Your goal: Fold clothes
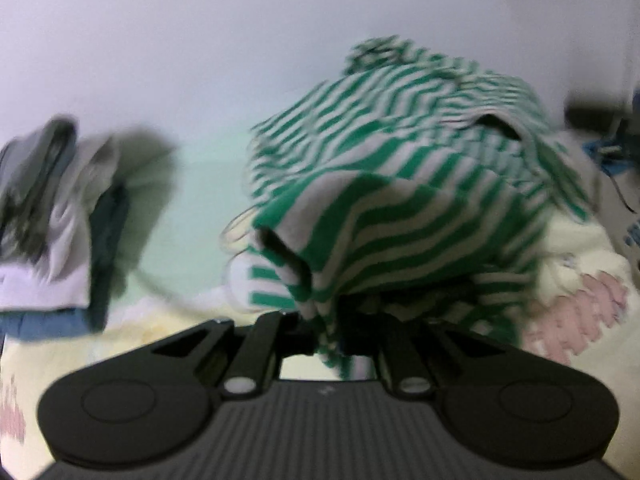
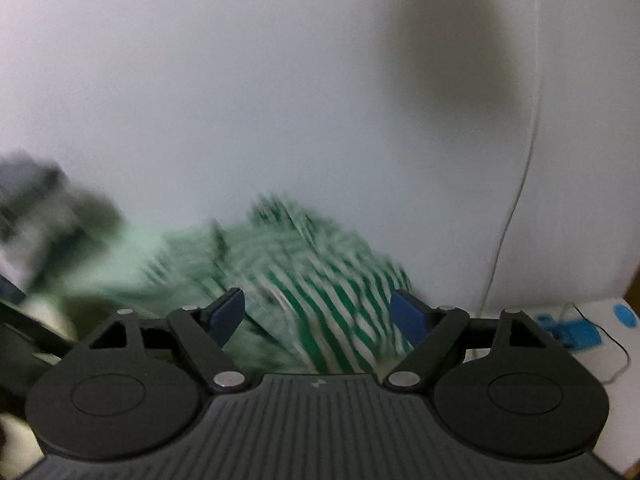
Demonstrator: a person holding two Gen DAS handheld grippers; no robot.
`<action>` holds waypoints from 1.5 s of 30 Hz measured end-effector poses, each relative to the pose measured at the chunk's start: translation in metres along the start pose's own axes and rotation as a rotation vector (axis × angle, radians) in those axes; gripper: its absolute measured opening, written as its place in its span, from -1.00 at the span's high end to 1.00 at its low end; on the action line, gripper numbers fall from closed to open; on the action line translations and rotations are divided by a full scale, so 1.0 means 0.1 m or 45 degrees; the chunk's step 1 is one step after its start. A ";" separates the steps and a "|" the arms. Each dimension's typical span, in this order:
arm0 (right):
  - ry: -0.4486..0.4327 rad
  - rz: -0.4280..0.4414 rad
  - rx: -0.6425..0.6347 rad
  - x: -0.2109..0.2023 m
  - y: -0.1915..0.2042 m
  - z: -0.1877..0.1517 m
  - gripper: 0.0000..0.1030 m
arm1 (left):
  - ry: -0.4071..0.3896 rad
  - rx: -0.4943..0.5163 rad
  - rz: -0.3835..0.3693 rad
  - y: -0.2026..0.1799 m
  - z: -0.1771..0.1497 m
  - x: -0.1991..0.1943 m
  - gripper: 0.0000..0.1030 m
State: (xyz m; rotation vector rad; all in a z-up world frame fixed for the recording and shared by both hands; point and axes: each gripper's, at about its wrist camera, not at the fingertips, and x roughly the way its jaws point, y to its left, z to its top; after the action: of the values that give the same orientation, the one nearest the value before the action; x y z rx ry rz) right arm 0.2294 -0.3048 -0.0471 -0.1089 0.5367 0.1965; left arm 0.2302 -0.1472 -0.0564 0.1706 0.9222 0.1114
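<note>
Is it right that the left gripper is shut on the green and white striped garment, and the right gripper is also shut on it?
Not quite. The left gripper is shut on the green and white striped garment, but the right wrist view shows the right gripper open, its blue fingertips wide apart and holding nothing.

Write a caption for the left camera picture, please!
Left tool pinches a bunched green-and-white striped shirt above the bed.
</note>
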 end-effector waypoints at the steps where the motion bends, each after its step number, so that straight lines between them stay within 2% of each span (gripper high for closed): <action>1: 0.045 -0.012 -0.008 0.18 0.01 -0.04 -0.60 | 0.012 -0.016 0.006 0.05 0.00 0.01 0.84; 4: 0.122 -0.054 -0.001 0.60 0.05 -0.13 -0.56 | 0.023 -0.033 0.019 0.14 -0.05 0.00 0.83; 5: 0.134 -0.068 0.011 0.72 0.05 -0.15 -0.46 | 0.027 -0.040 0.021 0.17 -0.06 -0.01 0.83; 6: 0.146 -0.083 0.022 0.83 0.06 -0.17 -0.17 | 0.030 -0.048 0.017 0.19 -0.06 -0.02 0.83; 7: 0.166 -0.078 0.055 0.90 0.02 -0.18 0.04 | 0.033 -0.058 0.013 0.22 -0.07 -0.03 0.83; 8: 0.190 -0.047 0.112 0.94 -0.03 -0.17 0.43 | 0.034 -0.069 0.009 0.25 -0.08 -0.04 0.83; 10: 0.209 0.007 0.210 0.94 -0.11 -0.12 0.61 | 0.028 -0.085 0.006 0.30 -0.08 -0.08 0.83; 12: 0.156 0.013 0.175 0.79 -0.06 -0.05 0.75 | 0.022 -0.101 0.004 0.36 -0.07 -0.11 0.83; 14: 0.103 0.029 0.145 0.59 -0.04 0.02 0.76 | 0.018 -0.115 0.007 0.41 -0.07 -0.15 0.83; 16: 0.052 0.061 0.158 0.34 -0.08 0.10 0.83 | 0.015 -0.123 0.007 0.46 -0.08 -0.20 0.83; 20: -0.043 0.112 0.195 -0.16 -0.16 0.21 0.84 | -0.012 -0.111 0.030 0.55 -0.16 -0.40 0.83; 29: -0.143 0.239 0.333 -1.06 -0.10 0.40 0.84 | -0.037 -0.128 0.104 0.99 -0.43 -0.88 0.84; 35: -0.189 0.343 0.343 -1.60 0.31 0.48 0.84 | -0.065 -0.152 0.095 1.32 -0.71 -1.18 0.84; 43: -0.270 0.464 0.227 -2.39 1.23 0.52 0.84 | -0.088 -0.179 0.108 1.98 -1.29 -1.64 0.84; 45: -0.300 0.508 0.209 -2.59 1.44 0.54 0.84 | -0.068 -0.181 0.121 2.19 -1.48 -1.72 0.84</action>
State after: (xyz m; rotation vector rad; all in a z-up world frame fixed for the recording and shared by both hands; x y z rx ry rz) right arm 0.0072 -0.1972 0.1260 0.1821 0.3329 0.5461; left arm 0.0038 0.0536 0.0332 0.0846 0.8500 0.2587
